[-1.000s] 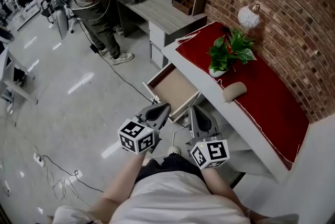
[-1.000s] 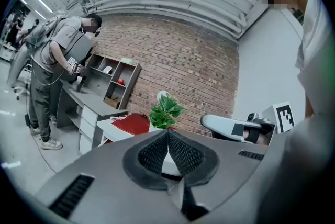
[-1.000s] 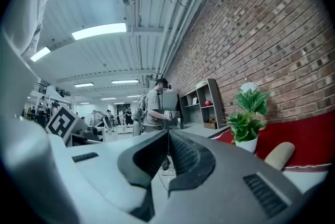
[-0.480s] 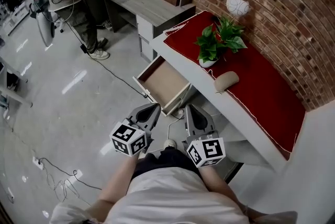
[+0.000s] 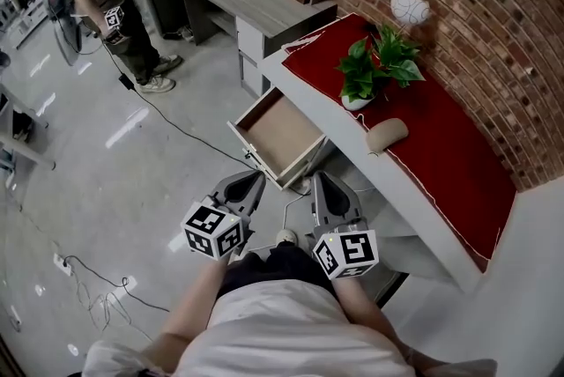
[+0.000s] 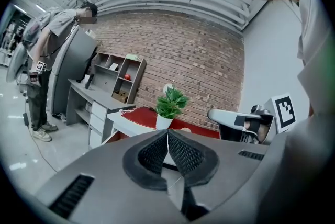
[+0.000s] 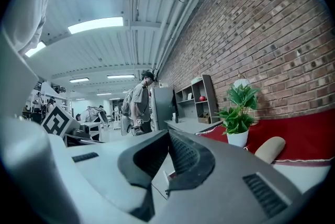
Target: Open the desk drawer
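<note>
A: Already pulled out. The drawer [image 5: 280,130] juts from under the tabletop [image 5: 445,159], wooden and empty. Likely rigid, light, slides on runners. Best hold: top edge of the front panel.
B: Left hand-held gripper [image 5: 256,180], right hand-held gripper [image 5: 322,181]?
A: Both closed, empty, near its front. No legible writing, only square markers [image 5: 211,230].

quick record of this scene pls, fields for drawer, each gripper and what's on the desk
drawer: pulled out from under the desk, nothing seen inside
left gripper: jaws together, empty, short of the drawer
right gripper: jaws together, empty, short of the drawer
on desk: red cloth, potted plant, beige oblong pad
task: drawer already open
</note>
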A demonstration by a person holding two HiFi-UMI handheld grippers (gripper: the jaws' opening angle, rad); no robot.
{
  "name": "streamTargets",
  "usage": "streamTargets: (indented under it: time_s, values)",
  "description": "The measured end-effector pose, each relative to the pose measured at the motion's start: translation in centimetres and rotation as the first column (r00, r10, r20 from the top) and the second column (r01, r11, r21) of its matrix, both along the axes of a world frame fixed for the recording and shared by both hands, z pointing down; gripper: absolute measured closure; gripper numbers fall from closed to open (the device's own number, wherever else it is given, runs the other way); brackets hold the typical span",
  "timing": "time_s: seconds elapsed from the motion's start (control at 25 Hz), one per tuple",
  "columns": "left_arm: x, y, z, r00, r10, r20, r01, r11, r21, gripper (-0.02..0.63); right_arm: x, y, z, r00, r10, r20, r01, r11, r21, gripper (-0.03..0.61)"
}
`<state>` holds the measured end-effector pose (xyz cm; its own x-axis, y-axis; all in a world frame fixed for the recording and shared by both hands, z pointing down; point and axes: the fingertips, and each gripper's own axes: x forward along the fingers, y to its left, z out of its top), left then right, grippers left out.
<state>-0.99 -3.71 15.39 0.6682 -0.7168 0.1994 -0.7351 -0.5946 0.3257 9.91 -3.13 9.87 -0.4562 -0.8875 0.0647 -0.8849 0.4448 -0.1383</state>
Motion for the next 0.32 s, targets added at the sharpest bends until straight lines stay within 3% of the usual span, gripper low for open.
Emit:
streamTargets:
  time_s: [0.16,0.32]
  values:
    - [-0.7,0.1,0.8,0.999,-0.006,0.04,0.007,1.0,-0.019,0.601,-0.3,-0.3,0.2,1.0,0.011,0.004,-0.011,1.0,-0.003,0.561]
    - [-1.5,-0.1,0.8,1.0,-0.017,0.024,0.018,1.0,-0.024,0.601,-1.0,-0.6,0.4,1.0,0.011,0.001,-0.011,1.0,-0.008,0.561]
